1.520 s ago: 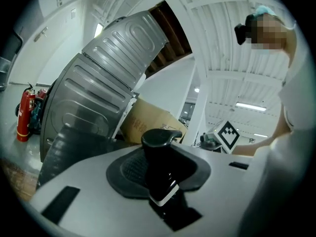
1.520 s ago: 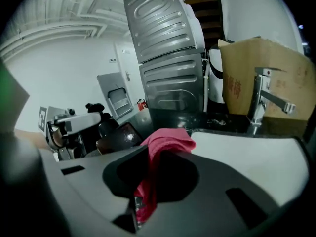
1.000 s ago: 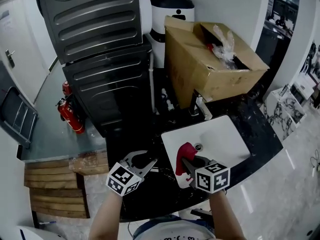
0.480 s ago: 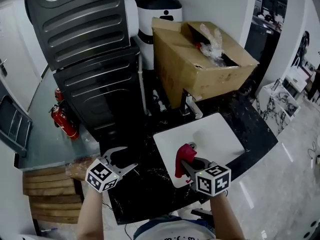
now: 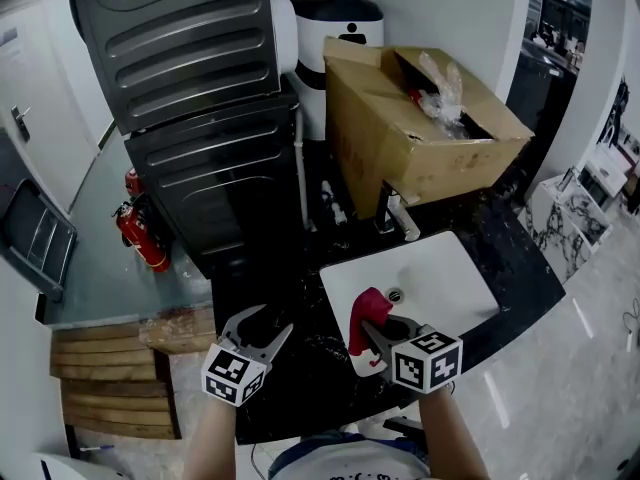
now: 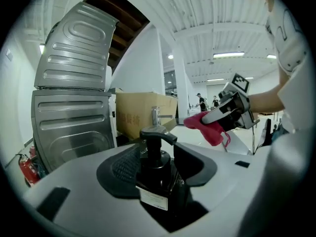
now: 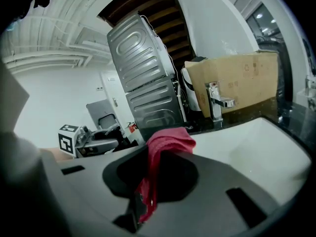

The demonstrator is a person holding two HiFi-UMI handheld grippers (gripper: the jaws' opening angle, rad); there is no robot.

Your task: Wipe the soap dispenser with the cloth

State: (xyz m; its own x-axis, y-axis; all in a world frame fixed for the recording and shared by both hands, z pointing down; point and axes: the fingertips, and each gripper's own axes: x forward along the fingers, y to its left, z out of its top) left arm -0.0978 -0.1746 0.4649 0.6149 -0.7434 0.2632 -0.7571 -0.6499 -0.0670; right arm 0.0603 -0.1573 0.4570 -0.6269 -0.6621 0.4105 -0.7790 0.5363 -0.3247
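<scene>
A black pump soap dispenser (image 6: 158, 174) stands upright on the dark counter between the jaws of my left gripper (image 6: 159, 154). Those jaws are closing, but their pads stand a little off the bottle on both sides. In the head view the left gripper (image 5: 265, 326) sits at the counter's front, and the bottle is lost against the black top. My right gripper (image 5: 375, 330) hovers at the sink's near left corner, shut on a red cloth (image 5: 367, 311) that drapes from its tip. The cloth (image 7: 167, 141) hangs down between the right gripper's jaws (image 7: 158, 169).
A white sink (image 5: 440, 278) with a chrome faucet (image 5: 400, 213) lies to the right. An open cardboard box (image 5: 420, 128) stands behind it. A grey ribbed appliance stack (image 5: 200, 98) rises at the back left, with a red fire extinguisher (image 5: 140, 233) on the floor.
The left gripper's jaws stand wider than a second ago, and that gripper has shifted slightly left along the counter. The right gripper still holds the cloth in the same place.
</scene>
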